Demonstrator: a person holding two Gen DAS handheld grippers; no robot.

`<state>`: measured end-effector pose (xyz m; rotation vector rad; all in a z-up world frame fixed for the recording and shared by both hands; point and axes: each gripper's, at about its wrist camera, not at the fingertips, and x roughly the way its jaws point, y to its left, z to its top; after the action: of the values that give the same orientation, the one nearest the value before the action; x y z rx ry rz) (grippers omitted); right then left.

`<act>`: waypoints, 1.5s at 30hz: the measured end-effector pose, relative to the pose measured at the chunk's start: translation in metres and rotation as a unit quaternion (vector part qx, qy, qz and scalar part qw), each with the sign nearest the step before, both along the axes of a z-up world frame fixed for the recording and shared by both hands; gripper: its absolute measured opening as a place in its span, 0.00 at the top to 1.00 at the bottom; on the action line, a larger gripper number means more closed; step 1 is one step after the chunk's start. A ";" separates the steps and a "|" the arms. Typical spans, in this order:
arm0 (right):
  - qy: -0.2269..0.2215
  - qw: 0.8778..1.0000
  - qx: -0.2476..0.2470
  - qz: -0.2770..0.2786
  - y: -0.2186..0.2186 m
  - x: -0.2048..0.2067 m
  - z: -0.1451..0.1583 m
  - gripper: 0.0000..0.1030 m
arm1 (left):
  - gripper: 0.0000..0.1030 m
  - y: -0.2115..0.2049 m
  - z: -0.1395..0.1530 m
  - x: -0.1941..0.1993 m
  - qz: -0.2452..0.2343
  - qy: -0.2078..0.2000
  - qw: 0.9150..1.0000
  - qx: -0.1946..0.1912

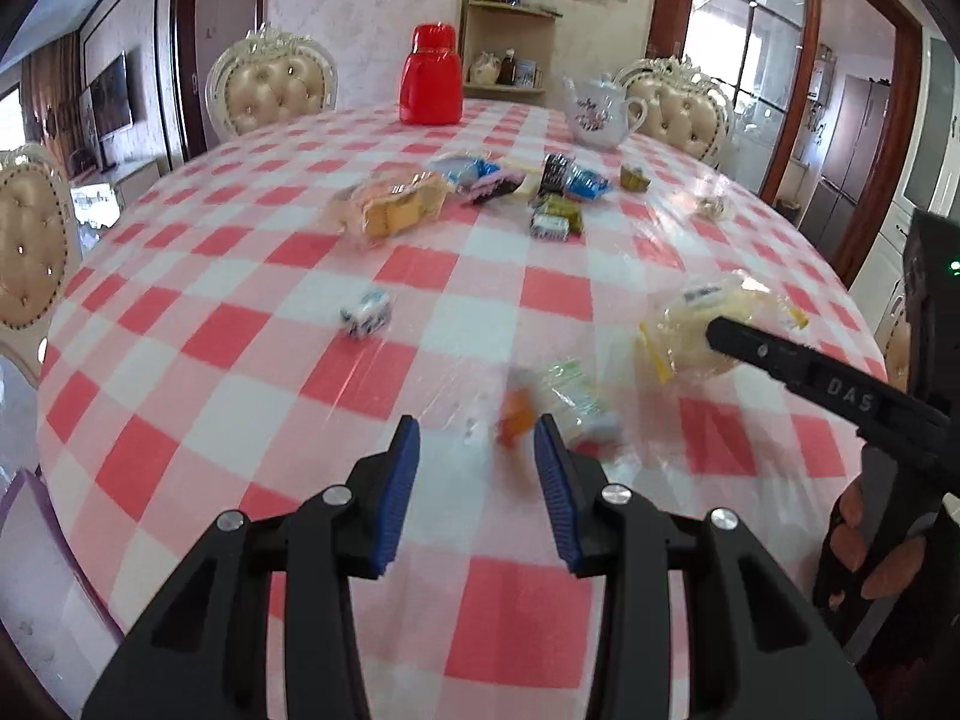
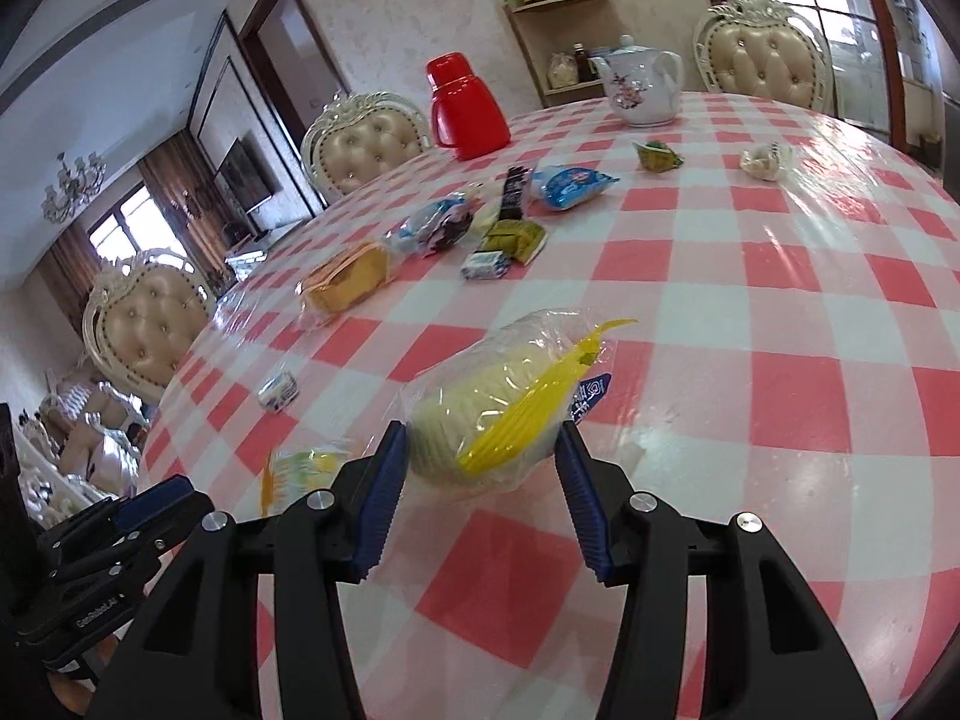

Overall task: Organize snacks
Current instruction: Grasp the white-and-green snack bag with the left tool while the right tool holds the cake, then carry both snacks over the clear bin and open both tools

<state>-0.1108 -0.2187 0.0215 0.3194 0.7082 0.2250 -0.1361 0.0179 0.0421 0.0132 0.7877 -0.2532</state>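
Note:
My left gripper (image 1: 477, 444) is open just short of a small green-and-orange wrapped snack (image 1: 558, 399), which lies blurred beside its right finger. My right gripper (image 2: 480, 450) is open with its jaws on either side of a clear-and-yellow bag of pale cake (image 2: 510, 402) on the table; whether the pads touch the bag I cannot tell. That bag and gripper also show in the left wrist view (image 1: 696, 324). A small blue-white candy (image 1: 367, 313) lies alone mid-table. A pile of several snacks (image 1: 480, 186) sits farther back, also in the right wrist view (image 2: 444, 228).
A round table with a red-and-white checked cloth (image 1: 240, 330) holds a red flask (image 1: 431, 75) and a floral white teapot (image 1: 600, 111) at the far side. Cream tufted chairs (image 1: 273, 84) stand around it. Two small wrapped snacks (image 2: 657, 155) lie near the teapot.

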 end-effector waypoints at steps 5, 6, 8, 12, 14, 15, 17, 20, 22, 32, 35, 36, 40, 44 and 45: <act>0.000 1.000 0.014 -0.006 -0.002 -0.004 -0.001 0.52 | 0.20 -0.005 -0.013 0.003 -0.022 0.025 0.999 -0.002; -0.002 1.000 0.018 -0.008 -0.004 -0.004 0.000 0.53 | 0.20 -0.013 -0.015 0.006 -0.033 0.027 0.999 -0.002; -0.009 0.999 0.026 -0.022 -0.010 -0.008 0.001 0.55 | 0.20 -0.029 -0.019 0.016 -0.044 0.036 0.998 0.003; -0.011 0.998 0.038 -0.039 -0.021 -0.013 0.001 0.57 | 0.20 -0.058 -0.030 0.041 -0.046 0.055 0.997 0.018; -0.011 0.998 0.035 -0.043 -0.026 -0.016 0.002 0.59 | 0.20 -0.070 -0.033 0.051 -0.044 0.064 0.997 0.023; -0.011 0.998 0.037 -0.043 -0.027 -0.016 0.002 0.60 | 0.29 -0.073 -0.034 0.053 -0.038 0.065 0.997 0.033; -0.005 0.999 0.032 -0.039 -0.027 -0.016 0.001 0.60 | 0.54 -0.078 -0.036 0.052 -0.032 0.058 0.995 0.068; 0.014 1.000 0.006 -0.014 -0.018 -0.012 -0.001 0.59 | 0.60 -0.068 -0.034 0.045 -0.031 0.061 0.996 0.054; 0.004 1.000 -0.017 -0.008 -0.010 -0.014 0.002 0.49 | 0.61 -0.053 -0.031 0.036 -0.021 0.052 0.997 0.043; 0.081 0.983 -0.164 0.015 0.040 0.042 -0.015 0.08 | 0.61 0.022 0.033 -0.017 0.006 -0.011 1.000 0.009; 0.083 0.978 -0.191 0.013 0.047 0.048 -0.020 0.20 | 0.61 0.047 0.045 -0.029 0.015 -0.020 1.000 0.016; 0.076 0.980 -0.186 0.015 0.046 0.047 -0.019 0.25 | 0.61 0.056 0.047 -0.033 0.018 -0.022 0.999 0.018; 0.048 0.984 -0.172 0.014 0.046 0.038 -0.013 0.36 | 0.61 0.094 0.051 -0.047 0.036 -0.019 0.999 0.021; 0.030 0.991 -0.125 0.045 0.061 0.026 0.001 0.36 | 0.60 0.124 0.046 -0.056 0.054 -0.010 0.998 0.017; 0.024 0.991 -0.120 0.058 0.070 0.022 0.006 0.36 | 0.60 0.133 0.043 -0.059 0.061 -0.007 0.998 0.021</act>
<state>-0.0887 -0.1487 0.0272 0.0540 0.7933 0.2407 -0.1950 0.1507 0.0854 0.0060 0.7762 -0.1199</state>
